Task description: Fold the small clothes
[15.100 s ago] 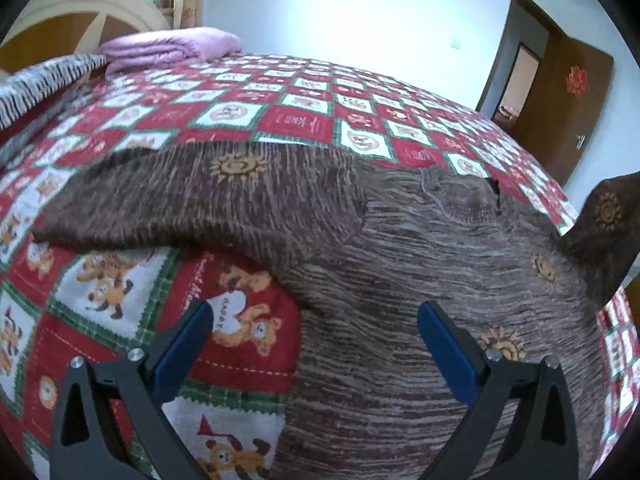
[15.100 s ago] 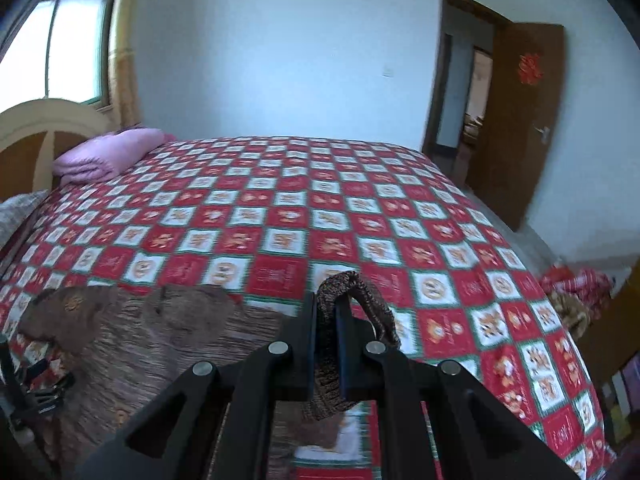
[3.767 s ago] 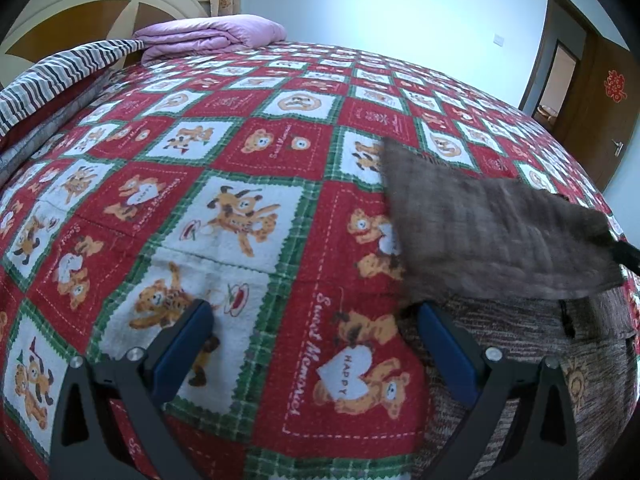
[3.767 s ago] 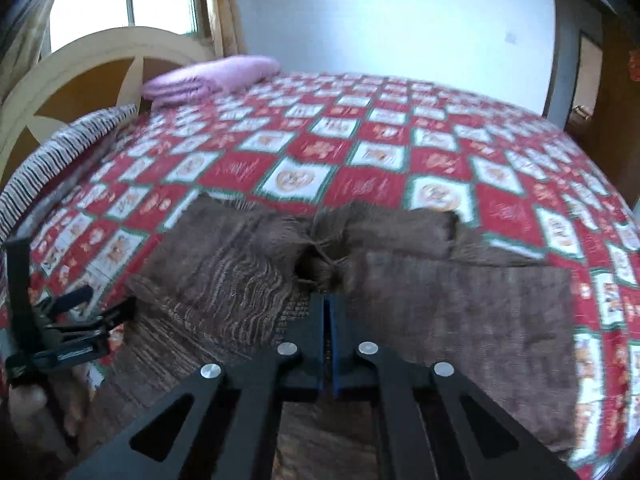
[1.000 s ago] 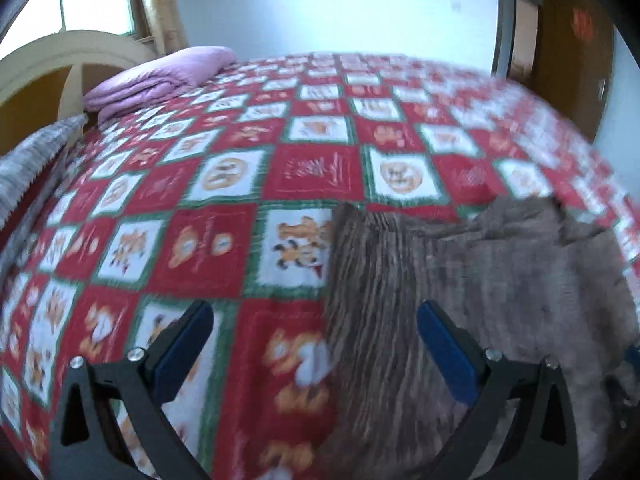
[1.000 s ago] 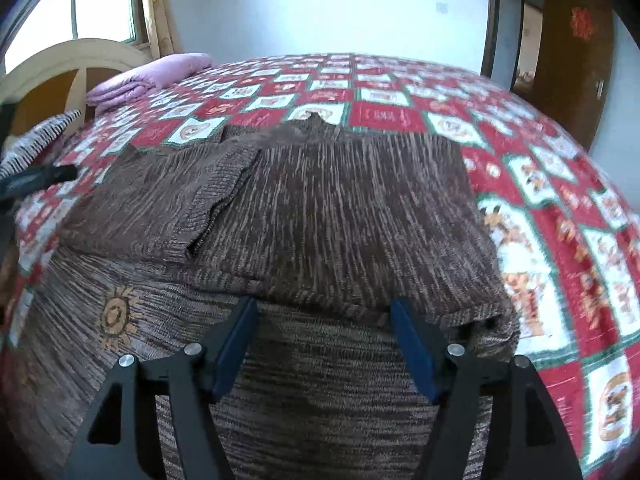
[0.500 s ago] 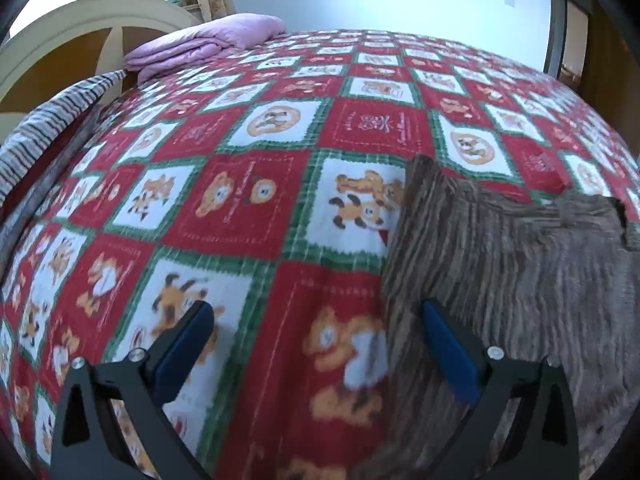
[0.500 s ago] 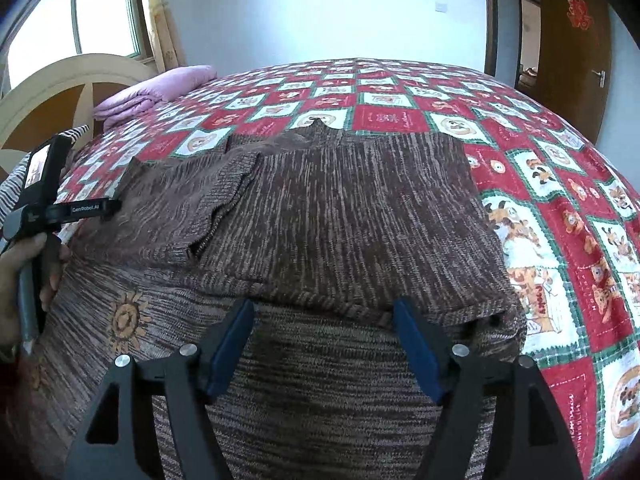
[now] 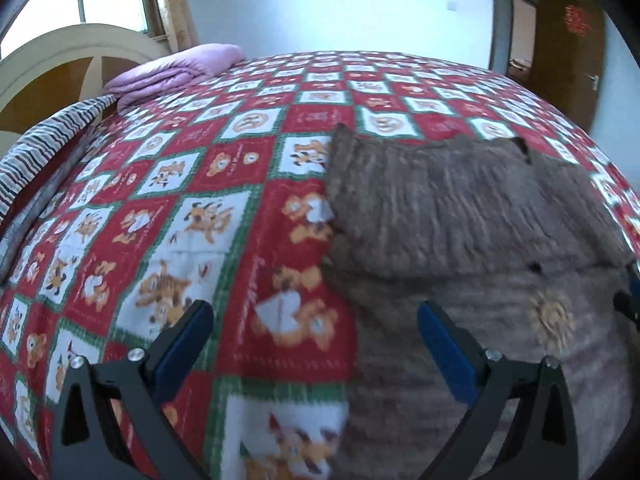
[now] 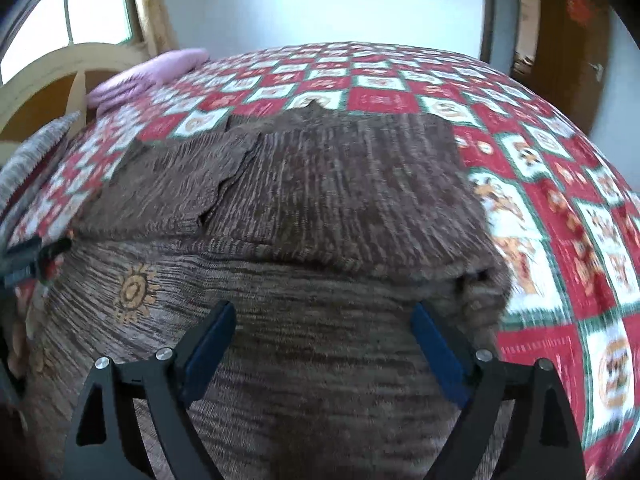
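A brown striped knit sweater (image 10: pixel 340 208) with orange sun motifs lies flat on the bed, both sleeves folded in across its chest. My right gripper (image 10: pixel 320 340) is open and empty, low over the sweater's lower body. In the left wrist view the sweater (image 9: pixel 460 216) fills the right half. My left gripper (image 9: pixel 312 340) is open and empty over the sweater's left edge, one finger above the quilt, the other above the knit. The left gripper's body also shows at the left edge of the right wrist view (image 10: pixel 28 260).
The bed is covered by a red, green and white checked cartoon quilt (image 9: pixel 192 184). A folded purple blanket (image 9: pixel 172 72) and a striped cloth (image 9: pixel 44 148) lie near the wooden headboard (image 9: pixel 60 68). A brown door (image 9: pixel 568 32) stands at the far right.
The right gripper let go of the sleeve, now folded over the chest, and opened. Both grippers have drawn back toward the sweater's lower part; the left has shifted right over its edge.
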The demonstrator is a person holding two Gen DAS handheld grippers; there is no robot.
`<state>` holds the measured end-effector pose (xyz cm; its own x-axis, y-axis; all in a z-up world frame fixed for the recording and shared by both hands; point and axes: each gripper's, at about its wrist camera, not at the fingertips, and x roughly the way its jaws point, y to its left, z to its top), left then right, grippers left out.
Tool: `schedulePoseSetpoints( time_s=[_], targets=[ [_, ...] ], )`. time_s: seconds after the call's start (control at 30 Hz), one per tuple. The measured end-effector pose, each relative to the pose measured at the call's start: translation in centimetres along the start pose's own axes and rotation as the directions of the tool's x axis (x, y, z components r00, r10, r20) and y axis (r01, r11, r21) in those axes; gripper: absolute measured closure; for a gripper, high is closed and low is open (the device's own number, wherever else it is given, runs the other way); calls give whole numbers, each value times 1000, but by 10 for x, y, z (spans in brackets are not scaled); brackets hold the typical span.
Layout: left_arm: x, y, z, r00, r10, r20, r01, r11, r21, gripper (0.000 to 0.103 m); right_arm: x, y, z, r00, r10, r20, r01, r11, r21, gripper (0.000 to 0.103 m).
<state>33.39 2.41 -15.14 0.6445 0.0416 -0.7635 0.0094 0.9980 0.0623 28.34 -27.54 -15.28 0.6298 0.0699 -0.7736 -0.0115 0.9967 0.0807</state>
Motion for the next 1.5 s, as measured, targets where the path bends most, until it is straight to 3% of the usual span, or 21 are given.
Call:
schedulePoseSetpoints(
  time_s=[0.57,0.97,1.27,1.5],
  targets=[
    [-48,-6,-54,998,-64,8,64,998,30,0,-47,-8,-58,999,-16,-29,15,999,-32,13],
    [-89,11,-122,991,-130,-21,131,990,57,0,-85,-11,-109,996,-34,-84,26,995,-95,13],
    [-112,15,-150,987,-159,-2,159,985,73,0,-108,-13,-142,995,-51,-83,42,993,-109,13],
    [-119,13,-166,972,-230,-35,233,970,75,13,-122,-16,-162,996,-57,-69,49,993,-110,13]
  ],
)
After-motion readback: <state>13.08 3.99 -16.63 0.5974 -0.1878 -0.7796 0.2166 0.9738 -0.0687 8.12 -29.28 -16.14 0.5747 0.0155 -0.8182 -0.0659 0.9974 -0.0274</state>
